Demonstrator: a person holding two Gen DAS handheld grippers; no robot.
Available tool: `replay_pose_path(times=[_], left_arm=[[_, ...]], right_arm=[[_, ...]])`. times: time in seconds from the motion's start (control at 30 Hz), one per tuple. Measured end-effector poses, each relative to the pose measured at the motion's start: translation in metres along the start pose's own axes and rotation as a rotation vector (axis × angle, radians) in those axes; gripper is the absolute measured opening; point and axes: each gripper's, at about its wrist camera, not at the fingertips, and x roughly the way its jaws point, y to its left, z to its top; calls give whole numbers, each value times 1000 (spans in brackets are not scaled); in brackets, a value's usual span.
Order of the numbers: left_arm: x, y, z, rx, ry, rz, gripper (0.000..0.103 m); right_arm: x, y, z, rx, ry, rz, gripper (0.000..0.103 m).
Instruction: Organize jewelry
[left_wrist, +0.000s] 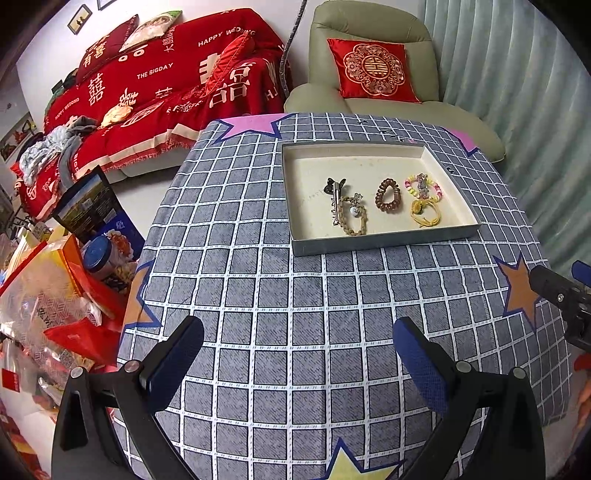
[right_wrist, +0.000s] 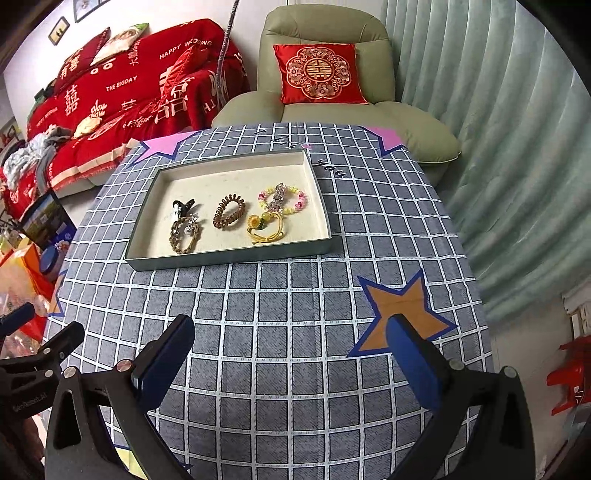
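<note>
Left hand-held gripper (left_wrist: 298, 345): jaws spread wide, nothing between them, poised over the checked cloth of the table (left_wrist: 258, 295). Right hand-held gripper (right_wrist: 290, 341): likewise wide open and empty, just beside the left one; an orange star (right_wrist: 400, 314) on the cloth lies under its right finger.

Ahead of both, well apart from the fingertips, a shallow tray (right_wrist: 229, 258) sits on the table. Inside, left to right from the right gripper's view: dark hair clip (right_wrist: 183, 207) touching a braided tan bracelet (right_wrist: 184, 234); brown coil hair tie (right_wrist: 229, 212); yellow hair tie with flower (right_wrist: 264, 229); pastel bead bracelet (right_wrist: 284, 201) farthest, with what looks like a clear clip lying across it.

Beyond the table: green armchair (right_wrist: 325, 33) with a red cushion (right_wrist: 317, 74), red-covered sofa (right_wrist: 122, 85) ahead-left.
</note>
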Motion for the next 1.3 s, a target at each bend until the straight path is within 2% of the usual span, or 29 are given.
replay_pose_path(times=[1.3], left_arm=[[-2,-1,-7,-3,8,11,103]], right_arm=[[-2,-1,-5,10,6,3,103]])
